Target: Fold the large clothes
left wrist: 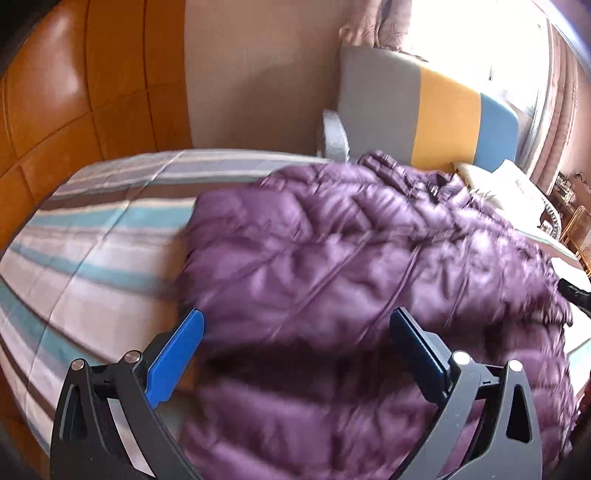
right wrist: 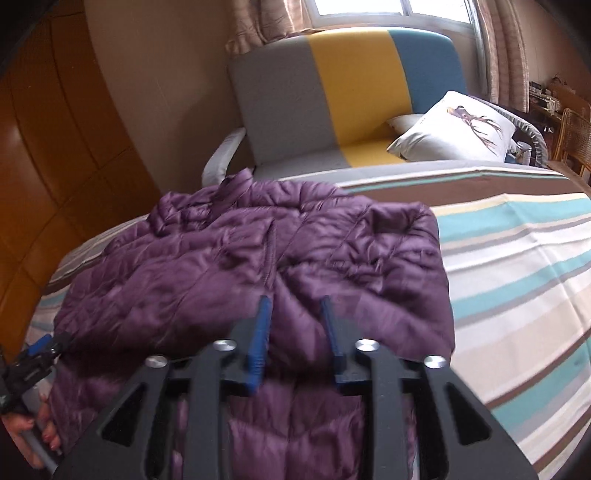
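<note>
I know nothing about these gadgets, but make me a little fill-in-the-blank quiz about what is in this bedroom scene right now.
1. The puffy quilted jacket lying on the bed is coloured ____.
2. The bedspread under it has a pattern of ____.
3. The pillow on the sofa bears a picture of a ____.
4. Between the sofa's grey and blue parts runs a ____ band.

Missing words: purple; stripes; deer; yellow

Striped bed (right wrist: 517, 266), tricolour sofa (right wrist: 343, 92), bright window (right wrist: 362, 7)
</note>
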A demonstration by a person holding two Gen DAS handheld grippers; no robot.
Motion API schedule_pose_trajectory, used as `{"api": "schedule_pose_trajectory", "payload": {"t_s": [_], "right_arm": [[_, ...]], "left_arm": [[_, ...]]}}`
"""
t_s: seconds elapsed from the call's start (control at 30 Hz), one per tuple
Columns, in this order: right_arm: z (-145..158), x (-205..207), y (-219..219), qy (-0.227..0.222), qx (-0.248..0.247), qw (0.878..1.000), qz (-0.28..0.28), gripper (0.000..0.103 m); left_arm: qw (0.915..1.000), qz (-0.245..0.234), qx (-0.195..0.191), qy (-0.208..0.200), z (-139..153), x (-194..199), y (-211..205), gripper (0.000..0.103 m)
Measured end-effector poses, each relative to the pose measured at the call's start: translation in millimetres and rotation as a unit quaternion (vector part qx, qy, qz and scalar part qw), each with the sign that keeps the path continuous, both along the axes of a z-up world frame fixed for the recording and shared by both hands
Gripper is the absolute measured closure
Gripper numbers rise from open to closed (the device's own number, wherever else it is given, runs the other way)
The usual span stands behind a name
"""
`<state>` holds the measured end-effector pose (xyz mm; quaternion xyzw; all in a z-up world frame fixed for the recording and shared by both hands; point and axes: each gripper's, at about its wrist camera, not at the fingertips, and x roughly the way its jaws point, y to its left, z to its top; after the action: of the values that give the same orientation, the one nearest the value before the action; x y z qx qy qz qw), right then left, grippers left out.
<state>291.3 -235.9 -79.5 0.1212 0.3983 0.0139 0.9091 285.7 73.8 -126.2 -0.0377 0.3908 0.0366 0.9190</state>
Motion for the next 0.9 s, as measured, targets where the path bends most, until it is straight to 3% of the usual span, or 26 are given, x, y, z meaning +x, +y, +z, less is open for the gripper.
{"api": "schedule_pose_trajectory", "payload": {"t_s": [0.03, 0.2, 0.5, 0.7, 0.83, 0.9], "right_arm": [[1.3, -9.0, 3.2, -0.002, -0.001, 1.0, 0.0, 0.04], [8.2, -42.5, 16.4, 0.002, -0.022, 1.0, 0.015, 0.04], [18.8, -99.7, 24.4, 0.004, -0.067, 0.997, 0.035, 0.04], [17.1, -130.3, 18.7, 0.011, -0.073, 0.997, 0.034, 0.04], [15.4, -147.6, 10.8, 0.017, -0.075, 0.996, 0.036, 0.04], [13.4, -158.6, 3.6, 0.022, -0.076, 0.996, 0.039, 0.045]], "left_arm": [[0.9999, 0.003, 0.002, 0.011, -5.8, -3.6, 3.0, 0.002], [0.999, 0.007, -0.025, 0.035, -19.8, -28.9, 13.1, 0.002], [0.999, -0.03, 0.0, 0.033, -33.5, -92.2, 12.5, 0.002], [0.9991, -0.024, -0.02, 0.03, -33.0, -122.1, 29.9, 0.002], [0.9986, -0.04, -0.017, 0.029, -28.7, -137.4, 32.6, 0.006], [0.9979, -0.054, -0.019, 0.031, -29.2, -144.9, 34.0, 0.015]]}}
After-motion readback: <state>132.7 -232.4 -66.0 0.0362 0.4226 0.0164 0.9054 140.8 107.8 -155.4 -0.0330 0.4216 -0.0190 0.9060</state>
